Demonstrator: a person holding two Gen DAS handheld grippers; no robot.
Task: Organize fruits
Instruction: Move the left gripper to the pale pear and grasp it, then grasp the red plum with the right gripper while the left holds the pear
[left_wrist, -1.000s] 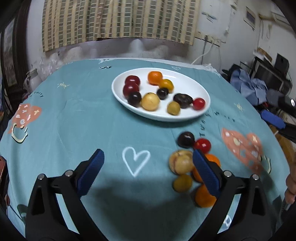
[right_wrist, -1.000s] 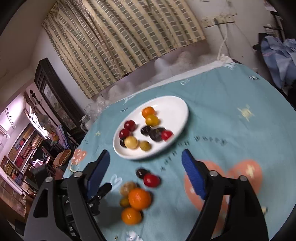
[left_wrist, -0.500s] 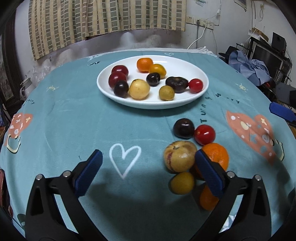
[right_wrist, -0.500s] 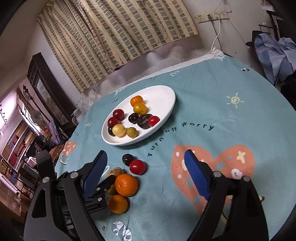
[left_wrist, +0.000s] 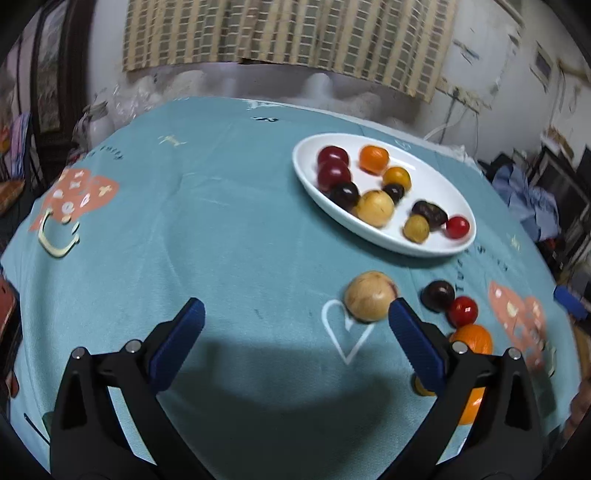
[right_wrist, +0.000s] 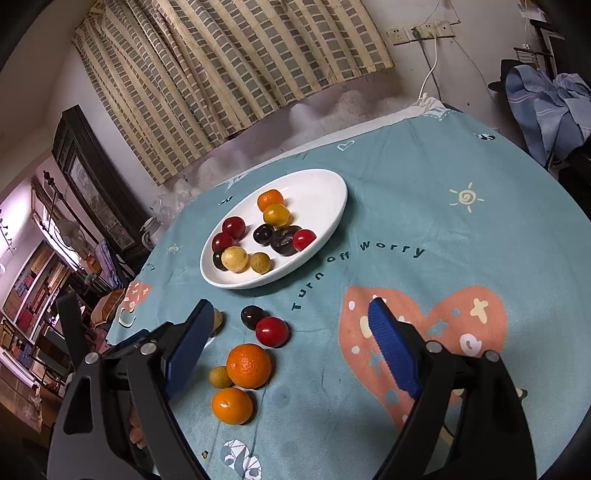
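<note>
A white oval plate (left_wrist: 436, 177) (right_wrist: 325, 199) holds several fruits, red, dark, orange and yellow. Loose on the teal cloth lie a dark plum (left_wrist: 437, 294) (right_wrist: 252, 316), a red tomato (left_wrist: 462, 311) (right_wrist: 272, 331), two oranges (right_wrist: 248, 365) (right_wrist: 232, 405) and a small yellow fruit (right_wrist: 219, 377). A tan round fruit (left_wrist: 369, 295) sits apart from them on a white heart drawing, just off the inner tip of my left gripper's right finger. My left gripper (left_wrist: 295, 319) is open with nothing between its fingers. My right gripper (right_wrist: 291, 314) hangs open above the tomato and plum.
The round table (right_wrist: 461, 229) has printed orange shapes and lettering. Clothes (right_wrist: 546, 99) are heaped beyond its right edge, and a checked curtain (right_wrist: 229, 62) hangs behind. A dark cabinet (right_wrist: 96, 184) stands at the left. The left gripper's arm (right_wrist: 70, 325) shows at the left.
The left wrist view has swung left, so the plate now sits at the right. The tan fruit has shifted away from the oranges onto the heart drawing. The right gripper has barely moved.
</note>
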